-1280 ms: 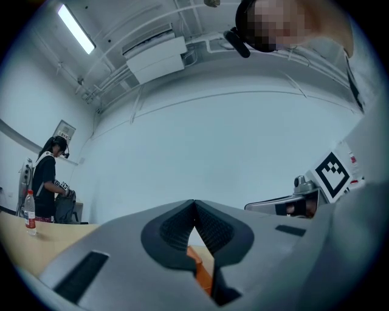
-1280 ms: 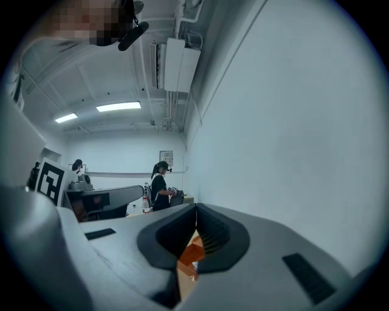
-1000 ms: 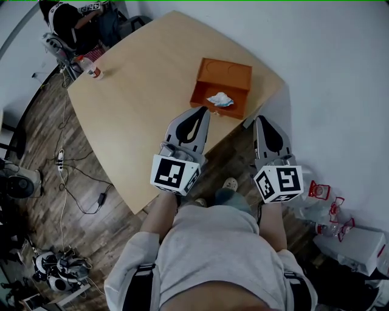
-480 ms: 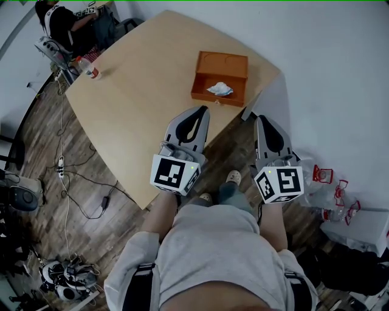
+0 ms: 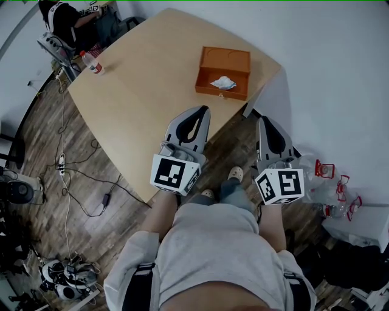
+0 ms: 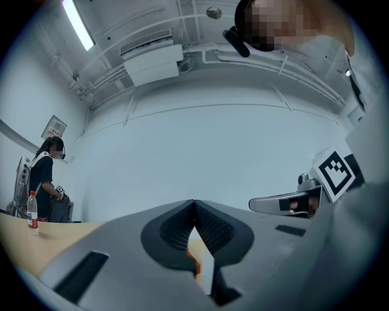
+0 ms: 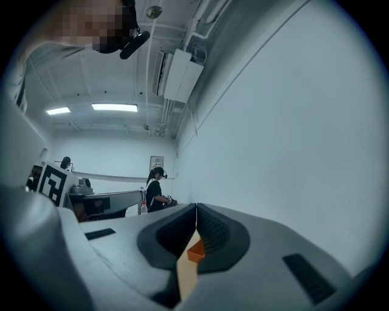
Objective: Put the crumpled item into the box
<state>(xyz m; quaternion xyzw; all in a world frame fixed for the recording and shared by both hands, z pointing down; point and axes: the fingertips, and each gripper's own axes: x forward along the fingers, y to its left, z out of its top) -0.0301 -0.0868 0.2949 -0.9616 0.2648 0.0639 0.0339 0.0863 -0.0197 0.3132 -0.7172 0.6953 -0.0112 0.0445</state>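
An open orange box (image 5: 223, 62) stands near the far right corner of the wooden table (image 5: 140, 97). Inside it lies the crumpled white item (image 5: 222, 82). My left gripper (image 5: 200, 110) hangs over the table's near edge, well short of the box, with its jaws shut and empty. My right gripper (image 5: 262, 120) is held off the table's right side above the floor, jaws shut with nothing in them. A sliver of the orange box (image 7: 194, 251) shows through the right gripper's jaws. Between the left gripper's (image 6: 194, 209) closed tips I see only table and wall.
A plastic bottle (image 5: 92, 62) stands at the table's far left corner, near a seated person (image 5: 67, 18). Cables and a power strip (image 5: 61, 159) lie on the wood floor to the left. Clear bags with red parts (image 5: 331, 185) lie by the white wall at right.
The view has shifted slightly, so the table and box sit a little further up and right in the head view. Both grippers stay put, shut.
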